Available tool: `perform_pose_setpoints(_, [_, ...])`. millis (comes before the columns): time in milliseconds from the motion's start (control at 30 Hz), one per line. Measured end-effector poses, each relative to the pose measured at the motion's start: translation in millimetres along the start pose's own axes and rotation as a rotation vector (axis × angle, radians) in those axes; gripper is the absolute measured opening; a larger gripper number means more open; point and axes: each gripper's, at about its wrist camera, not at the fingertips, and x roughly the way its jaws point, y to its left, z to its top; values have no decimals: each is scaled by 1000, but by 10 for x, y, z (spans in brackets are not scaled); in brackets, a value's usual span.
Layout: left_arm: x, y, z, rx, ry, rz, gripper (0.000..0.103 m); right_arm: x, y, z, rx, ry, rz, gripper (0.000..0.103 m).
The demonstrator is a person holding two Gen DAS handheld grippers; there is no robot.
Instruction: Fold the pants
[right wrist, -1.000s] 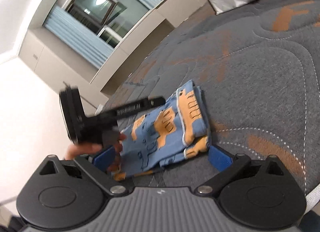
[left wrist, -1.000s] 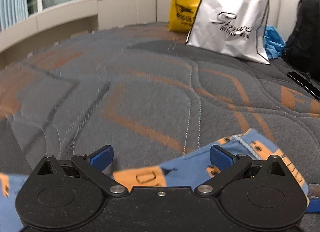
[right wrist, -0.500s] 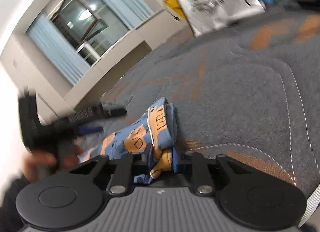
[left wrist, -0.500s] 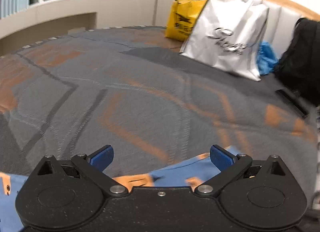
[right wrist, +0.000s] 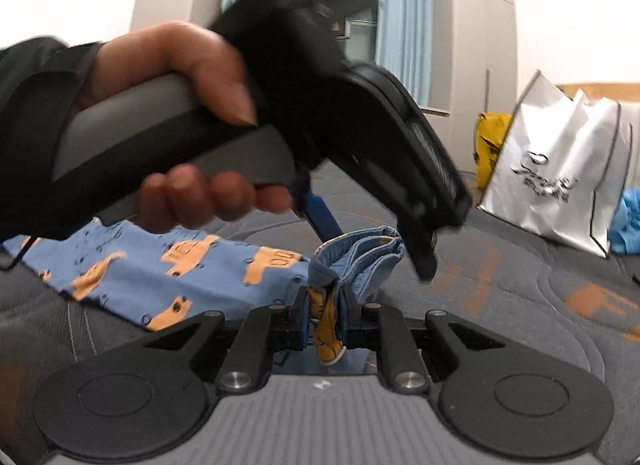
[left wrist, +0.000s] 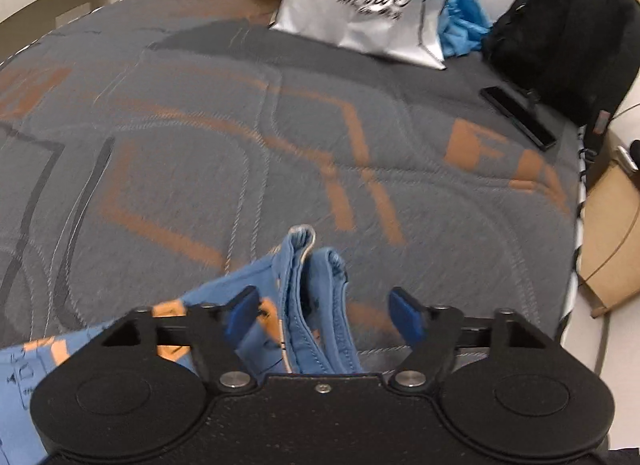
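Right wrist view: the right gripper (right wrist: 323, 323) has its two blue-padded fingers (right wrist: 303, 331) drawn together and clamped on a bunched fold of the blue cotton pants with orange car print (right wrist: 168, 269). An orange-printed tab of cloth hangs down between the pads at 6 o'clock. The rest of the pants lies flat on the grey quilted bedspread with orange block pattern (right wrist: 520, 305), extending toward 9 o'clock. A gathered hem of the pants rises just above the clamped fingers at 12 o'clock. The left gripper (right wrist: 320, 217), held by the person's left hand (right wrist: 192, 137), fills the upper half of this view; one blue finger pad of it reaches down to the gathered hem. Contact there cannot be confirmed. A white glossy shopping bag with black lettering (right wrist: 560, 173) stands at 3 o'clock, and a yellow plastic bag (right wrist: 490, 149) stands just beside it.

Left wrist view: the left gripper (left wrist: 322, 315) has its fingers (left wrist: 404, 315) apart. The bunched hem of the pants stands upright between them, nearer the left-hand pad. The pants trail from there toward 8 o'clock across the bedspread. The white bag lies at 12 o'clock. A black fabric backpack (left wrist: 568, 25) sits at 2 o'clock, with a flat black rectangular phone (left wrist: 518, 115) lying just beside it.
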Motion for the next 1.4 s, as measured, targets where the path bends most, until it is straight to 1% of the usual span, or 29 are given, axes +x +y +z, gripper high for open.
perform_pose_setpoints(33, [8, 34, -35, -11, -2, 3, 54, -5, 32, -2, -11, 2, 7, 17])
perform_pose_setpoints(67, [19, 89, -71, -29, -6, 1, 41, 9, 37, -9, -19, 8, 16, 17])
perform_pose_setpoints(100, [29, 149, -94, -54, -10, -3, 34, 23, 50, -18, -26, 13, 21, 17])
perform_pose_setpoints(167, [57, 278, -147, -112, -17, -39, 15, 9, 46, -40, -33, 14, 25, 17])
perform_pose_setpoints(200, [61, 324, -174, -134, -21, -52, 14, 4, 38, -60, -31, 16, 26, 18])
perform_pose_setpoints(267, [69, 363, -184, -160, -35, -63, 13, -13, 16, -65, -24, 15, 31, 26])
perform_pose_setpoints(333, [51, 367, -194, -174, -48, -71, 13, -42, -19, -107, -26, 8, 26, 52])
perform_pose_setpoints(367, [34, 376, -198, -182, -55, -83, 13, -68, -25, -122, -34, 6, 18, 56])
perform_pose_setpoints(433, [6, 399, -200, -201, -68, -102, 12, -104, -49, -141, -37, 4, 2, 58])
perform_pose_setpoints(533, [-23, 452, -210, -252, -80, -137, 12, -80, -56, -144, -38, 18, -2, 58])
perform_pose_setpoints(600, [-65, 483, -235, -278, -89, -153, 11, -56, 20, -138, -79, 15, -7, 54])
perform_pose_setpoints(667, [-130, 498, -267, -286, -98, -157, 11, -59, 116, -125, -110, 2, -7, 44])
perform_pose_setpoints(700, [-176, 511, -285, -288, -105, -158, 11, -76, 149, -113, -118, -8, -1, 35])
perform_pose_setpoints(800, [-350, 573, -341, -293, -129, -159, 11, -123, 239, -78, -131, -25, 22, 23])
perform_pose_setpoints(967, [-698, 776, -488, -323, -173, -127, 11, -198, 447, 53, -156, -69, 57, 21])
perform_pose_setpoints(1133, [-964, 1123, -726, -381, -185, -82, 12, -188, 735, 169, -162, -98, 138, 21])
perform_pose_setpoints(1267, [-998, 1442, -941, -428, -172, -58, 12, -58, 1021, 194, -167, -73, 197, 21])
perform_pose_setpoints(1400, [-850, 1730, -1132, -470, -148, -46, 14, 149, 1238, 178, -137, -9, 230, 21])
